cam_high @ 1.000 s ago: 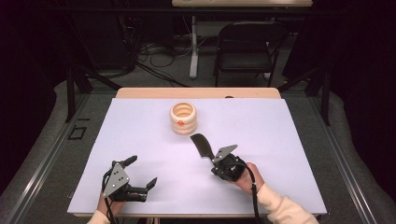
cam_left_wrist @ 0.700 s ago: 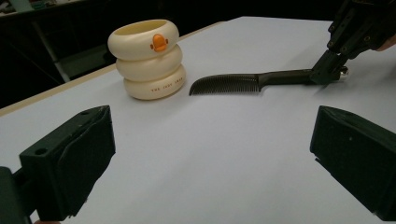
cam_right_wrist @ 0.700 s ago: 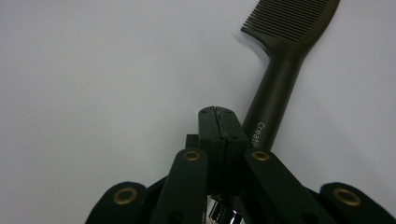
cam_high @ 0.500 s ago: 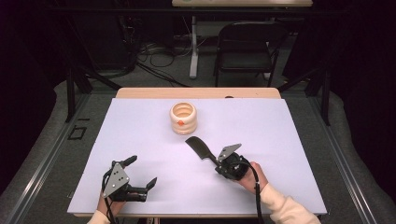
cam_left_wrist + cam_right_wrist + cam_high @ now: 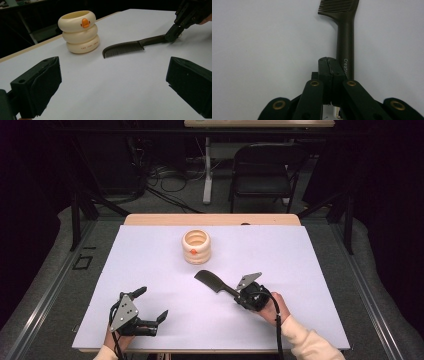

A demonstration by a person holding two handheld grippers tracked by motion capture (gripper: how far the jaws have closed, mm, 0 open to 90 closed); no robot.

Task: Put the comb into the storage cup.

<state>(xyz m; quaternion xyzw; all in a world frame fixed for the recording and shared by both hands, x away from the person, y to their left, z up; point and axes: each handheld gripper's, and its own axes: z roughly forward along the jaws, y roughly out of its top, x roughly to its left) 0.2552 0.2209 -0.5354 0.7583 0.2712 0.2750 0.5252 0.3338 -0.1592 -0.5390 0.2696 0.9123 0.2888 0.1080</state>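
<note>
Here, a white-covered table [image 5: 320, 270] carries everything, and places are given from the cream ringed holder [image 5: 196, 246] that stands upright toward its far middle. Just nearer the person than that holder, and slightly toward the right hand, a dark comb [image 5: 212, 282] lies flat on the sheet, teeth end closest to the holder, handle pointing away from it.

In the right gripper view the right gripper [image 5: 329, 65] is seen with its two pads pressed together, and the comb's handle [image 5: 345, 47] runs alongside them, touching or nearly so; whether the handle is actually pinched cannot be told. The left gripper [image 5: 150, 307] is held well apart from the holder, jaws spread wide on nothing.

The comb is judged light, stiff and thin, with a smooth plastic surface that may slip. The plain handle is best taken across its width; the fine teeth should be avoided.
</note>
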